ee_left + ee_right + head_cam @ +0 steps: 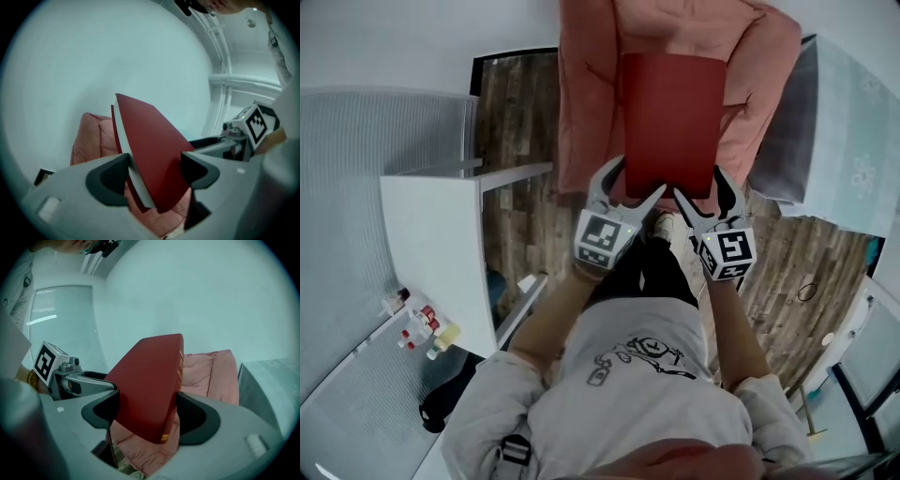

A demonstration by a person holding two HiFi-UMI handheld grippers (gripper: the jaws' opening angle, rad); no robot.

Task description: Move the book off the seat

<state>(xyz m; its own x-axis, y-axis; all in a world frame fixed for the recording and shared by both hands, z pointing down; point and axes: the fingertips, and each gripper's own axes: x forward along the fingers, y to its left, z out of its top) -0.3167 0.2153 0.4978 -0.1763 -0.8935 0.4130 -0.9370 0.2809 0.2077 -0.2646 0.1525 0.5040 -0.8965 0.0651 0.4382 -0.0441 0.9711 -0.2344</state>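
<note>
Two grippers gripped the red book (672, 122) by its near edge at upper centre of my head view. My left gripper (634, 184) closed on the lower-left corner and my right gripper (698, 187) on the lower-right. The book was tilted over the pink seat (584, 103).

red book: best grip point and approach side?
Take the red book by its near short edge, one corner per gripper, coming from the person's side. It is a flat hardcover, so jaws can span its thickness. The left gripper and right gripper clamp it there, over the pink seat.
</note>
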